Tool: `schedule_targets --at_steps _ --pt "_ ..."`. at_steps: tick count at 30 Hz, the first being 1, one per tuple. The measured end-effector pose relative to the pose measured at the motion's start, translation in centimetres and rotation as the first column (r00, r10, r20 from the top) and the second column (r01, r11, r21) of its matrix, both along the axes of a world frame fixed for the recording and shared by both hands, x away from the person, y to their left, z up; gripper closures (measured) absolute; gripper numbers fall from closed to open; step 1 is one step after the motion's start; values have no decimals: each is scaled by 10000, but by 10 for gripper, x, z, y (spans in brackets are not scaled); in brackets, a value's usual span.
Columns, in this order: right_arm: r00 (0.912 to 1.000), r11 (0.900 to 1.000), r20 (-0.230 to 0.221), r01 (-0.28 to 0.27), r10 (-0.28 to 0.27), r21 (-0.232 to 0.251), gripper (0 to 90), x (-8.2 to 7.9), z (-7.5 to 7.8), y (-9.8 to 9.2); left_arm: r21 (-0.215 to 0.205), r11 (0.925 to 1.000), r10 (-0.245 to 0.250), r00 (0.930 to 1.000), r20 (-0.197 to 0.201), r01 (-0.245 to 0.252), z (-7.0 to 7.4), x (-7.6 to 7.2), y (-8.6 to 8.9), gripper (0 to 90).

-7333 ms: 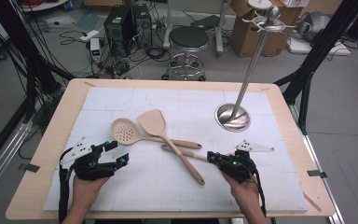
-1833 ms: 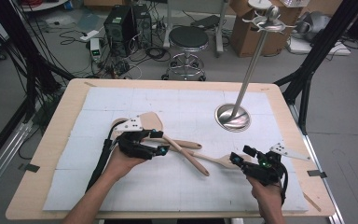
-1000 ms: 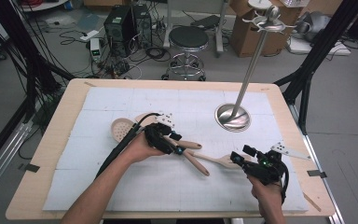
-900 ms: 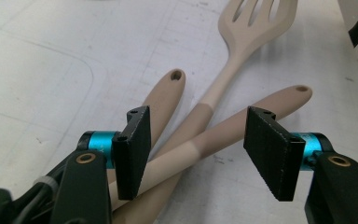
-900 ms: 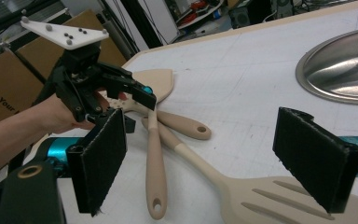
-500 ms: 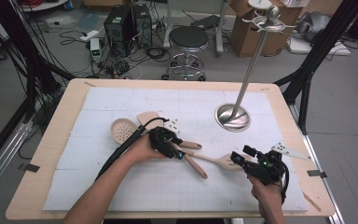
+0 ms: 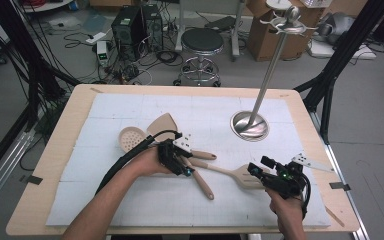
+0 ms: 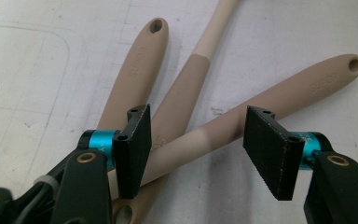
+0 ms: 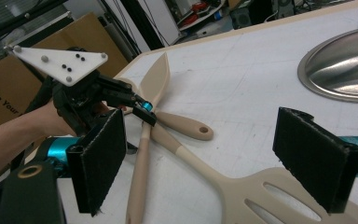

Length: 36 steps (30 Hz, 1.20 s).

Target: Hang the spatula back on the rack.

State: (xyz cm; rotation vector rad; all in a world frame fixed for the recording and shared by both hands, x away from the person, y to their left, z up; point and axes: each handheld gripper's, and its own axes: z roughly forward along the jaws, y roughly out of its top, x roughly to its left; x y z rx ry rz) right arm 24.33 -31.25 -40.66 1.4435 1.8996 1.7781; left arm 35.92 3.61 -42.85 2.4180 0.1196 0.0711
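Fingers (image 8: 133,149) straddle spatula handle (image 8: 242,119), its end pointing upper-right.

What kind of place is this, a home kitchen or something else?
Probably a lab or workshop set up for recording, not a kitchen: computer towers with tangled cables sit on the floor, cardboard boxes stand behind, and the table carries a gridded white mat.

We see a grey concrete floor (image 7: 105,55) at the frame's top — round black stool (image 7: 198,41), brown cardboard boxes (image 7: 265,37), tangled black cables (image 7: 145,62).

Three utensil handles (image 8: 186,107) crossed; stand (image 7: 250,125) behind.
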Motion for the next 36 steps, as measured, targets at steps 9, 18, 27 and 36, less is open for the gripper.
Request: schedule_targets --at_steps 9,18,27,36 --pt "10000 10000 29 10 -10 38 167 -1 1 -2 -175 9998 -120 9997 -194 117 0 0 4 413" --pt "10000 10000 -6 -1 1 49 167 -1 0 -2 -130 9986 -511 9972 554 519 -4 -3 7 351" --pt "10000 10000 20 15 -15 45 168 -2 1 -1 275 9992 -332 9906 1325 298 -10 -6 -3 333" --pt "10000 10000 -8 45 -45 87 168 -2 1 -2 641 9967 -618 9767 2054 495 -9 -9 -5 437"
